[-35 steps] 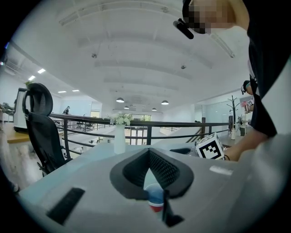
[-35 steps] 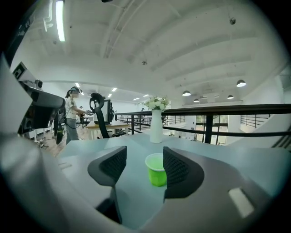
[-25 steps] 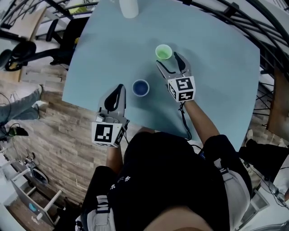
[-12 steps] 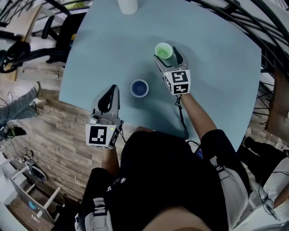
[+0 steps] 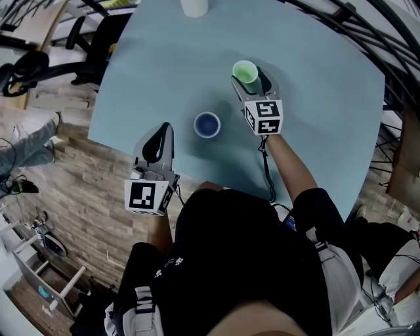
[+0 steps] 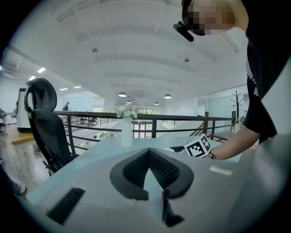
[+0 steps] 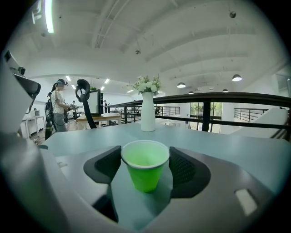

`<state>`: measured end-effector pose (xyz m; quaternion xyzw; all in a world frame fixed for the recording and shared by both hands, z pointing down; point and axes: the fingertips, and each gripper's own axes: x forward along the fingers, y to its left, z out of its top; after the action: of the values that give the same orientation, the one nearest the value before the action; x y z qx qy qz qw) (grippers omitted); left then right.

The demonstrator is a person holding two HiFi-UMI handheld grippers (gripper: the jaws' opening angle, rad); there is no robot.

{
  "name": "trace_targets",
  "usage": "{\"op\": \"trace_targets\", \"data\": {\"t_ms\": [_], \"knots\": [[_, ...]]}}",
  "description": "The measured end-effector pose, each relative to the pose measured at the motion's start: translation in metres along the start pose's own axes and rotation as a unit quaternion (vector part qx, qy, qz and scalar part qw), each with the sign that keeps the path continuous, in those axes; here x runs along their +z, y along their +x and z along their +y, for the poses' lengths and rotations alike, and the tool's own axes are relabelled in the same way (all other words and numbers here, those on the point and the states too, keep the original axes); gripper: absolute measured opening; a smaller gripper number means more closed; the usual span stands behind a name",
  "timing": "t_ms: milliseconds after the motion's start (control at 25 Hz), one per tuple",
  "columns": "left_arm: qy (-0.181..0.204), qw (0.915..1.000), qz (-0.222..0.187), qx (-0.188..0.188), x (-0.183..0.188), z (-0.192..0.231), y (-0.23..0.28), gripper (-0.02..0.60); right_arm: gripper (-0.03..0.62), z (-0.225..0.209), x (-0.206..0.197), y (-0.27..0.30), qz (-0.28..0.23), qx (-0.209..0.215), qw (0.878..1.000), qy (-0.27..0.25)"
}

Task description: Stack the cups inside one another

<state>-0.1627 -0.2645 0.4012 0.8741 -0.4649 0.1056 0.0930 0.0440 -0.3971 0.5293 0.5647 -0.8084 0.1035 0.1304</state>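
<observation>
Light-blue table point(image 5: 315, 131), with a white vase point(image 5: 194, 6) at its far edge. The left gripper point(image 5: 164, 128), jaws together on nothing, hangs over the near-left edge. The right gripper point(image 5: 251, 77), jaws apart and just closing, flanks the upright green cup point(image 5: 245, 70) mid-table without squeezing it. The blue cup point(image 5: 207, 124) stands apart from it, nearer the near edge, with bare tabletop around both cups.

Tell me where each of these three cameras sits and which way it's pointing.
Head view: on the person's head, looking steeply down at the table; shows torso, both arms, left tongs, right tongs.
Left gripper view: on the left tongs, along shut jaws toward the vase; shows the person's right forearm.
Right gripper view: on the right tongs, whose jaws, just been closing, flank the green cup; no own body.
Shared: both gripper views show the vase.
</observation>
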Motion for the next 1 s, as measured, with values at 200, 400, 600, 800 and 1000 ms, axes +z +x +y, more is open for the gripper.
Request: {"op": "trace_targets", "data": {"t_ms": [200, 400, 600, 800, 1000], "knots": [[0.004, 1.0000, -0.005, -0.001, 0.002, -0.005, -0.003, -0.012, 0.344, 0.000, 0.011, -0.012, -0.009, 0.001, 1.000, -0.003], [0.009, 0.9998, -0.019, -0.006, 0.009, -0.013, -0.007, -0.012, 0.344, 0.005, 0.027, -0.029, -0.028, 0.008, 1.000, 0.005], [0.010, 0.9994, -0.032, -0.007, 0.013, -0.020, -0.014, -0.012, 0.343, 0.017, 0.042, -0.049, -0.040, 0.025, 0.999, 0.009], [0.006, 0.9988, -0.048, -0.008, 0.014, -0.024, -0.021, -0.012, 0.342, 0.032, 0.054, -0.069, -0.053, 0.041, 0.998, 0.014], [0.002, 0.9986, -0.052, -0.002, 0.015, -0.028, -0.025, -0.012, 0.342, 0.045, 0.060, -0.086, -0.058, 0.061, 0.996, 0.019]]}}
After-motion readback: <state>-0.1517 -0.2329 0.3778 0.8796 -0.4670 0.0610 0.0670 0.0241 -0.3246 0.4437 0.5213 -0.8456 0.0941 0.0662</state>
